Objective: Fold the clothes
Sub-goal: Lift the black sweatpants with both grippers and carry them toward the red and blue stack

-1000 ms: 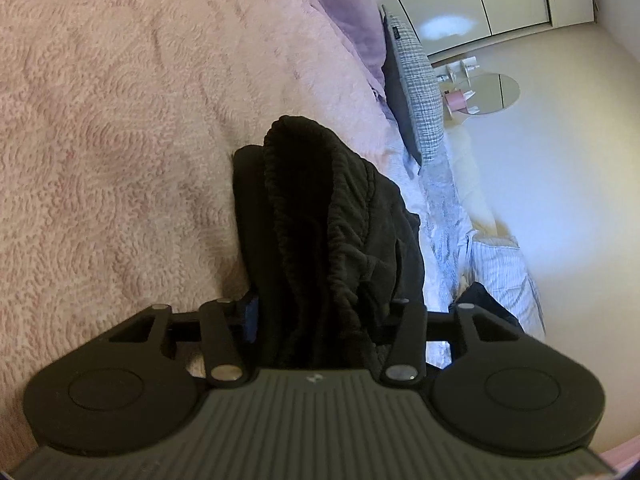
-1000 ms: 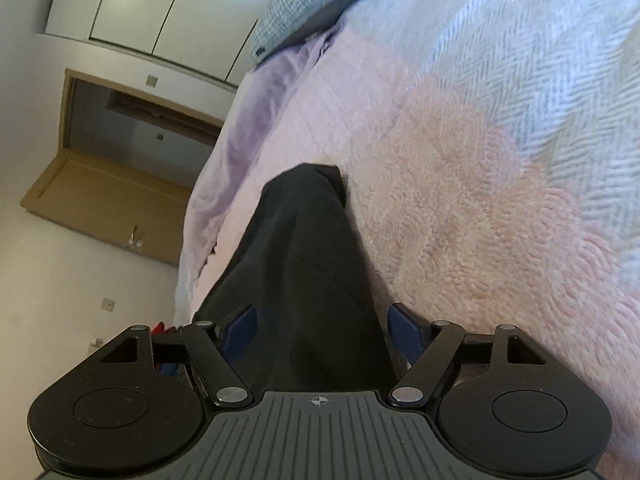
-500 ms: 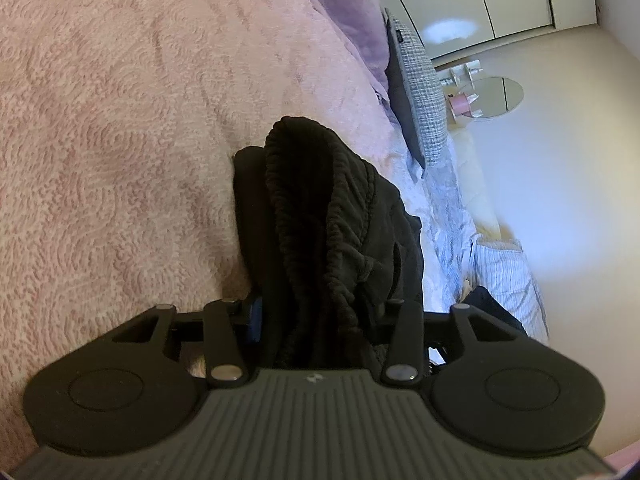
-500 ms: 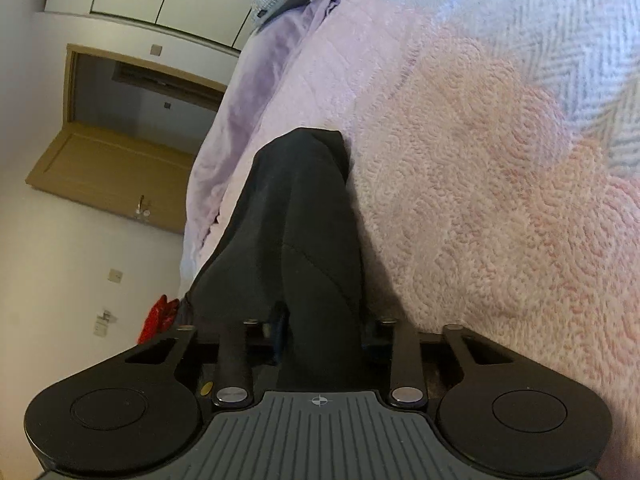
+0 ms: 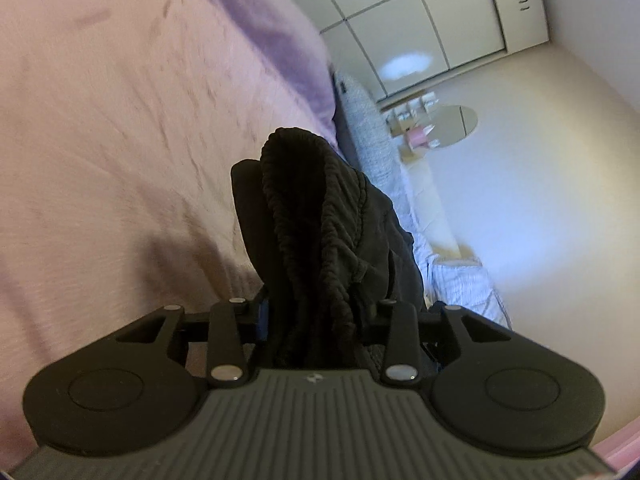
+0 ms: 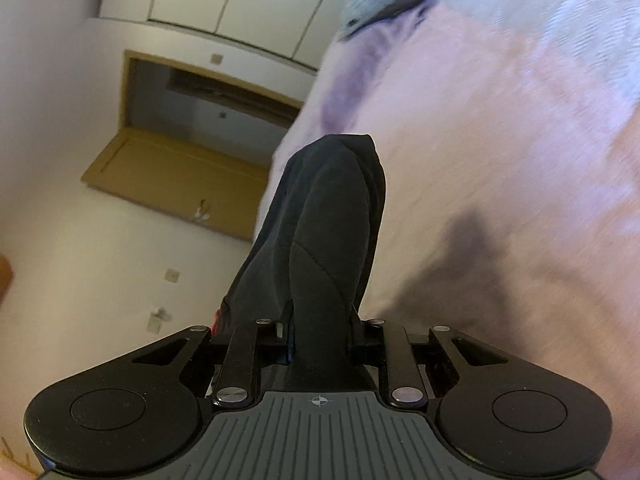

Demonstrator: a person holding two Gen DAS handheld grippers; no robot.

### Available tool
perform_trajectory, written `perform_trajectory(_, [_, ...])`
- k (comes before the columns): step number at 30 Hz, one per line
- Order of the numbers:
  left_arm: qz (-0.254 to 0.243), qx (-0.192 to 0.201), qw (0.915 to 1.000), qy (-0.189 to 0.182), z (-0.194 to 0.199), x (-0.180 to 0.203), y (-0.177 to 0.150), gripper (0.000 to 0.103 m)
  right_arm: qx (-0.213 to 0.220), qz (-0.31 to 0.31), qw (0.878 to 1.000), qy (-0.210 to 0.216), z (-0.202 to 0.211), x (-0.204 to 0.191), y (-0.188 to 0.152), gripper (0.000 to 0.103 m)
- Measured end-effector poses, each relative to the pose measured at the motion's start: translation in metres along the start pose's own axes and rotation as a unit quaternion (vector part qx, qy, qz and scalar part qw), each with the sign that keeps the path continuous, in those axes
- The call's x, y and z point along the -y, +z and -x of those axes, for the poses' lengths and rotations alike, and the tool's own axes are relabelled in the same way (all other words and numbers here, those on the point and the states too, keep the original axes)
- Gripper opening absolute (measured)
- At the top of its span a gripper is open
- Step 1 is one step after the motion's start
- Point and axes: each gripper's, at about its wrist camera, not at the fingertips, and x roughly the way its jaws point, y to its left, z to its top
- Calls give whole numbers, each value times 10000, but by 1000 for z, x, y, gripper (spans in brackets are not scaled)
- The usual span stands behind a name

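A black garment with a gathered elastic waistband hangs bunched in my left gripper, which is shut on the waistband. Its fingers are mostly hidden by the cloth. In the right wrist view the smooth end of the same black garment runs forward from my right gripper, which is shut on it. Both ends are held above the pink bedspread, whose surface looks blurred, and the cloth casts a shadow on the bed.
A purple blanket and a grey checked pillow lie at the head of the bed. White wardrobe doors and a small round table stand beyond. An open wooden door shows to the left of the bed.
The right gripper went from open to shut on the garment. Both grippers have since lifted the garment off the bedspread, and more of the room shows in each view.
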Motion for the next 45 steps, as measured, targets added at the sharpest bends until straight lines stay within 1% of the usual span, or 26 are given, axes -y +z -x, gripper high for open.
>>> perform_trajectory(4, [93, 245, 9996, 117, 54, -19, -2, 33, -230, -14, 9996, 141, -22, -20, -28, 21])
perform_trajectory(7, [207, 402, 9987, 216, 85, -42, 3, 33, -425, -2, 9989, 214, -53, -28, -44, 21])
perform_trajectory(9, [279, 469, 9981, 268, 99, -59, 13, 33, -541, 0, 9982, 275, -79, -30, -52, 21])
perform_trajectory(12, [294, 540, 9976, 328, 116, -88, 39, 33, -657, 18, 9968, 445, -122, -31, -58, 21])
perform_trajectory(14, [231, 609, 9971, 404, 123, -102, 63, 33, -718, 34, 9957, 583, -153, -31, -60, 21])
perform_trajectory(17, [173, 794, 9954, 507, 133, -117, 100, 33, -810, 12, 9930, 858, -204, -32, -51, 21])
perform_trajectory(20, [207, 895, 9943, 545, 141, -120, 135, 33, -921, -70, 9904, 1026, -245, -48, -43, 21])
perform_trajectory(25, [368, 857, 9939, 597, 165, -103, 191, 33, -928, -199, 9919, 847, -275, -96, -33, 21])
perform_trajectory(30, [505, 988, 9918, 628, 224, -82, 262, 33, -1007, -270, 9917, 749, -322, -179, -30, 20])
perform_trajectory(34, [447, 1079, 9905, 725, 281, -74, 339, 33, -987, -238, 9920, 753, -381, -254, -38, 21])
perform_trajectory(38, [296, 999, 9916, 768, 321, -83, 420, 33, -848, -345, 9928, 771, -445, -312, -50, 21])
perform_trajectory(40, [251, 930, 9924, 770, 333, -95, 458, 33, -733, -366, 9938, 755, -474, -331, -59, 21])
perform_trajectory(42, [168, 840, 9932, 794, 339, -112, 494, 33, -640, -450, 9944, 712, -505, -337, -67, 21])
perform_trajectory(45, [76, 693, 9942, 819, 339, -142, 532, 33, -504, -577, 9950, 642, -551, -346, -79, 21])
